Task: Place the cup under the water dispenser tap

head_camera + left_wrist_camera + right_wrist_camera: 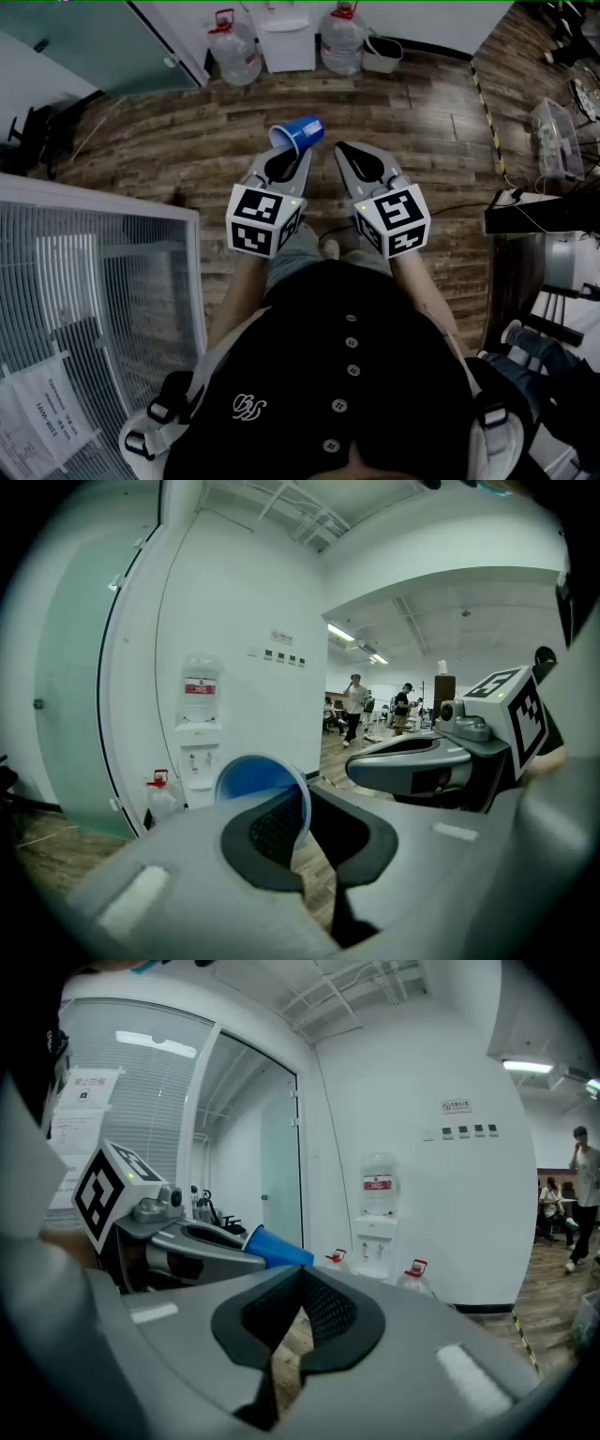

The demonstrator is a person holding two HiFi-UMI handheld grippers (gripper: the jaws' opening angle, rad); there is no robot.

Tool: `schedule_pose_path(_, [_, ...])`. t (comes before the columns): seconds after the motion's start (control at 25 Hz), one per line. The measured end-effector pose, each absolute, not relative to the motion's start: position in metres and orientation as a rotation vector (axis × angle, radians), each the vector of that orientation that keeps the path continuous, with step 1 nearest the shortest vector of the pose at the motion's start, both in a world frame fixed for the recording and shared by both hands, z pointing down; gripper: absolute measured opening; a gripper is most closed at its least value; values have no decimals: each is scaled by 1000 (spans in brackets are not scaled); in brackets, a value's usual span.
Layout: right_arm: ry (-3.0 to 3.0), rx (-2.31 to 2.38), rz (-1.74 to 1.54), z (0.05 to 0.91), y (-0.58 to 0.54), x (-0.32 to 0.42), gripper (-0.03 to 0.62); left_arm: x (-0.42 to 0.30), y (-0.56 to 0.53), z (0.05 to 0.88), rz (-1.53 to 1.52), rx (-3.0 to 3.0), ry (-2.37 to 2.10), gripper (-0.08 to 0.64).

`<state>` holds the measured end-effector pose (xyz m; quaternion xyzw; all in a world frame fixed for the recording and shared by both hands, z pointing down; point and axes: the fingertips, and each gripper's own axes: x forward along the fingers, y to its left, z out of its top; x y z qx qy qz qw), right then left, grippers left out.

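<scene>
Left gripper [302, 803] jaws pinch the half-hidden blue cup [249, 778] by its rim; right gripper [301, 1288] jaws closed.

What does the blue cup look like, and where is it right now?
The blue cup looks like thin plastic, blue inside and out, with a pale rim. It is empty and tipped on its side in the air above the wooden floor, mouth facing back toward the person. The left gripper is shut on its wall at the rim, one jaw inside, one outside. Nothing else touches it.
</scene>
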<state>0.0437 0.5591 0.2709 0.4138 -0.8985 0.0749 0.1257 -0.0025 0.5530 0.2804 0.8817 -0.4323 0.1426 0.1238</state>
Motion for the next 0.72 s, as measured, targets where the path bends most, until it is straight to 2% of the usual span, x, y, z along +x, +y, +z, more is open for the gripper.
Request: schedule_pose_path(0.72, [-2646, 1183, 232, 268, 557, 45, -5, -5, 554, 281, 458, 2560, -1283, 15])
